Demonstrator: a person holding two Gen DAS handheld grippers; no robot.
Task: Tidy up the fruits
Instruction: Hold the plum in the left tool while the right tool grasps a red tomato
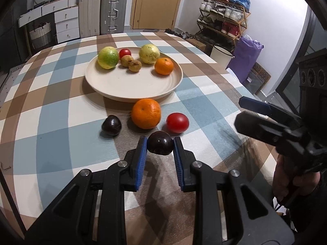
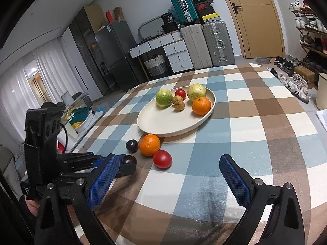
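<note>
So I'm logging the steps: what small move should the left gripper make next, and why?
Probably lift the dark plum and carry it toward the plate. The left gripper has its blue pads on both sides of it, and the plate has bare space at its near side.

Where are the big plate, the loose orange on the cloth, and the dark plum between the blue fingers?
plate (image 1: 130,85), left wrist view, bare front floor.
loose orange (image 1: 146,113), left wrist view, middle of peel.
dark plum (image 1: 160,145), left wrist view, front of skin.
</note>
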